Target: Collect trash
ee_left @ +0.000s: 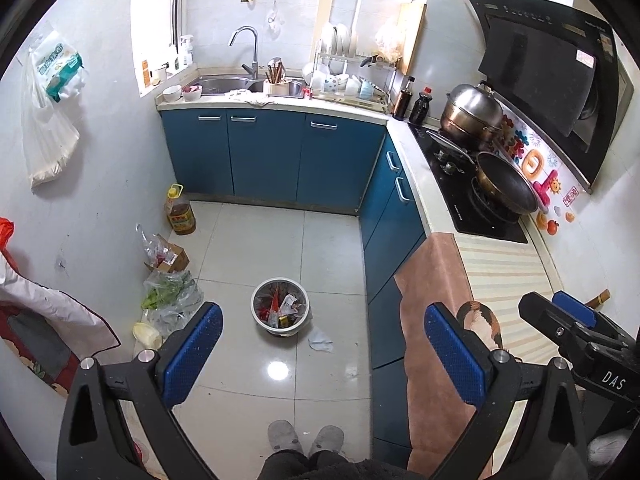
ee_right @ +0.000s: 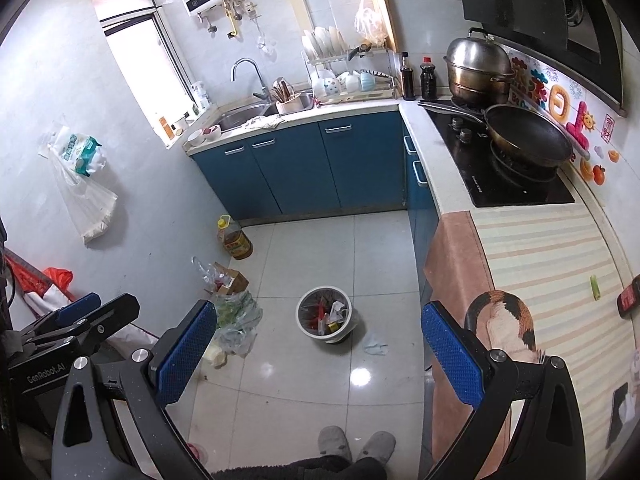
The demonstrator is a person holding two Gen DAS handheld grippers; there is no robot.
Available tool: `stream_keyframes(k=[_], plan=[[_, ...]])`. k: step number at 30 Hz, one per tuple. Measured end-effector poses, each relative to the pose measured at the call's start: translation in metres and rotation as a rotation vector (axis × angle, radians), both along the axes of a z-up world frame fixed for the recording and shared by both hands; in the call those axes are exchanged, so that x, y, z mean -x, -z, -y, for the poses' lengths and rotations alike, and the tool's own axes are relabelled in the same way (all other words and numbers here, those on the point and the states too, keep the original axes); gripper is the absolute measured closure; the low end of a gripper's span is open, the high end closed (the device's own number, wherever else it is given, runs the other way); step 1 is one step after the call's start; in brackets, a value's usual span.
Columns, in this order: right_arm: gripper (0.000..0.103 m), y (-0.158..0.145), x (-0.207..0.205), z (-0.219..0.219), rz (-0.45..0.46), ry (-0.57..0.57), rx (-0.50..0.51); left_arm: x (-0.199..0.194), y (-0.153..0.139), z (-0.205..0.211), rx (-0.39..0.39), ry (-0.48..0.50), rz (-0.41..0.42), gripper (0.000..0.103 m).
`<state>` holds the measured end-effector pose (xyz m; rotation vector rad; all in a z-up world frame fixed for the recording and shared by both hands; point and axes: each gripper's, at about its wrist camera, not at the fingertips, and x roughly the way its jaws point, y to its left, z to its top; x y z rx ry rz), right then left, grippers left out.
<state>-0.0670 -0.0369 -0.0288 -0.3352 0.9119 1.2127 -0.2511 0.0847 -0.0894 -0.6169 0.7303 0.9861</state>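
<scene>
A white trash bin (ee_left: 280,307) (ee_right: 326,314) holding wrappers stands on the tiled kitchen floor. Just right of it lies a crumpled pale blue tissue (ee_left: 321,341) (ee_right: 375,345). On the cloth-covered counter lie a small green scrap (ee_right: 595,286) and a red and black packet (ee_right: 629,299). My left gripper (ee_left: 326,356) is held high over the floor, open, nothing between its blue pads. My right gripper (ee_right: 320,354) is open and empty too, beside the counter's edge. In the left wrist view the right gripper (ee_left: 576,312) shows at the right.
Plastic bags of greens (ee_left: 170,292) (ee_right: 236,312), a cardboard box (ee_left: 170,258) and an oil bottle (ee_left: 180,210) (ee_right: 235,240) line the left wall. Blue cabinets (ee_left: 276,156), a sink (ee_left: 232,84) and a stove with a wok (ee_right: 528,134) ring the floor. A person's grey slippers (ee_left: 306,438) stand below.
</scene>
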Motion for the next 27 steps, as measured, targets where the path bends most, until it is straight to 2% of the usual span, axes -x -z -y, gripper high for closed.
stream_keyframes(k=[21, 27], plan=[[0.0, 0.009, 0.003, -0.009, -0.026, -0.055, 0.01, 0.008, -0.001, 0.004, -0.004, -0.047, -0.027, 0.0], [0.0, 0.013, 0.003, -0.01, -0.042, -0.064, 0.023, 0.011, 0.004, 0.003, 0.028, -0.05, -0.018, 0.0]])
